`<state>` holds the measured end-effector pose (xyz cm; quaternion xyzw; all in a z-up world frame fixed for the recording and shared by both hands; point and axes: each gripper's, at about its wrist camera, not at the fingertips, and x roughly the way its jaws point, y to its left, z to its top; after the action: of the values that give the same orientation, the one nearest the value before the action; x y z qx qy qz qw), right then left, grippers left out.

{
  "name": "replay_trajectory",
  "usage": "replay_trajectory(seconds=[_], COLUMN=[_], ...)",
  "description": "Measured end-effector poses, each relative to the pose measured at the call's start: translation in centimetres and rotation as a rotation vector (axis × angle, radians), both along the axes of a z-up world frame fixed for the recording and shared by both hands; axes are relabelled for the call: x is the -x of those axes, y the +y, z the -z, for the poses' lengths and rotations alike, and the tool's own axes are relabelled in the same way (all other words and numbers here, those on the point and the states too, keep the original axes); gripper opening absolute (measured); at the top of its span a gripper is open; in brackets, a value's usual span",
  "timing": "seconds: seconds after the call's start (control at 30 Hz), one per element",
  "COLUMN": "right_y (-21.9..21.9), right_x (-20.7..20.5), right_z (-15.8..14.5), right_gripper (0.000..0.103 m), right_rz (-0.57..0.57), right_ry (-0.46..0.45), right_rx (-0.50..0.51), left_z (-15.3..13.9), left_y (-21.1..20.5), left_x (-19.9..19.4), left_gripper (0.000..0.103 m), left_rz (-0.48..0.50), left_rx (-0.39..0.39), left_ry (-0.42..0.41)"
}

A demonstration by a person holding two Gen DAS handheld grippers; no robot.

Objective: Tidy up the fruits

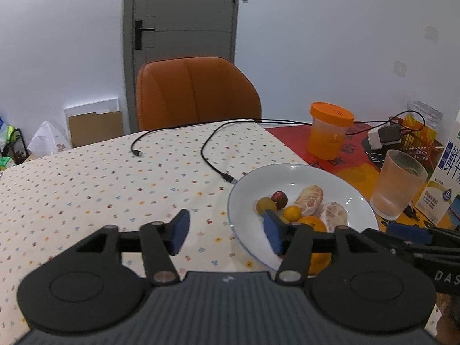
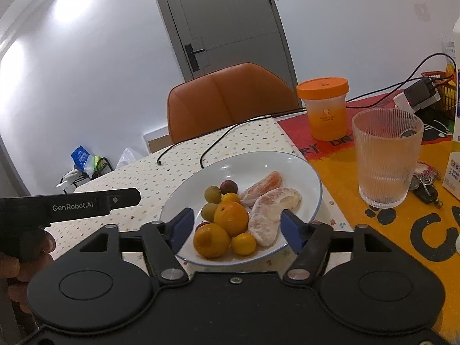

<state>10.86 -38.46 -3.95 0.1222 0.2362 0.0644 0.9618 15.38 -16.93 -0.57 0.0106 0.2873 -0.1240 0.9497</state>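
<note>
A white plate on the dotted tablecloth holds fruit: two peeled citrus segments, oranges, two green-brown fruits and a dark red one. My right gripper hovers open just above the plate's near side, its blue pads straddling the fruit pile. My left gripper is open too, over the plate's left rim, with its right pad above the fruit and nothing held.
A ribbed glass, an orange-lidded cup, keys and a carton stand right of the plate. Black cables lie across the cloth. An orange chair sits behind the table.
</note>
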Motion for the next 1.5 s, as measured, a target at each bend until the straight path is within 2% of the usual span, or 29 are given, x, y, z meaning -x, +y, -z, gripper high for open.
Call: replay_trajectory(seconds=[0.17,0.3,0.47,0.73,1.1,1.5], right_y=[0.3,0.9,1.8,2.6,4.7,7.6], right_x=[1.2,2.0,3.1,4.4,6.0,7.6], right_z=[-0.6,-1.0,-1.7,-3.1,-4.9,-6.0], right_gripper=[0.087,0.093,0.102,0.103,0.103,0.103], right_rz=[-0.009,-0.033,-0.064,-0.061,-0.097,-0.151], right_ry=[-0.010,-0.013,-0.026,-0.040,-0.061,-0.080], right_rx=[-0.010,-0.002,0.012,0.010,0.051,0.071], left_z=[-0.4,-0.7,-1.3,-2.5,-4.0,-5.4], left_y=[0.9,1.5,2.5,3.7,7.3,12.5], left_x=[1.4,2.8,4.4,6.9,10.1,13.3], left_gripper=[0.066,0.082,0.087,0.093,0.098,0.099], left_rz=[-0.032,-0.057,-0.072,-0.087,-0.129,-0.220], left_rx=[0.001,-0.015,-0.016,-0.049,-0.012,0.013], left_ry=[-0.005,-0.016,-0.015,-0.026,-0.034,-0.060])
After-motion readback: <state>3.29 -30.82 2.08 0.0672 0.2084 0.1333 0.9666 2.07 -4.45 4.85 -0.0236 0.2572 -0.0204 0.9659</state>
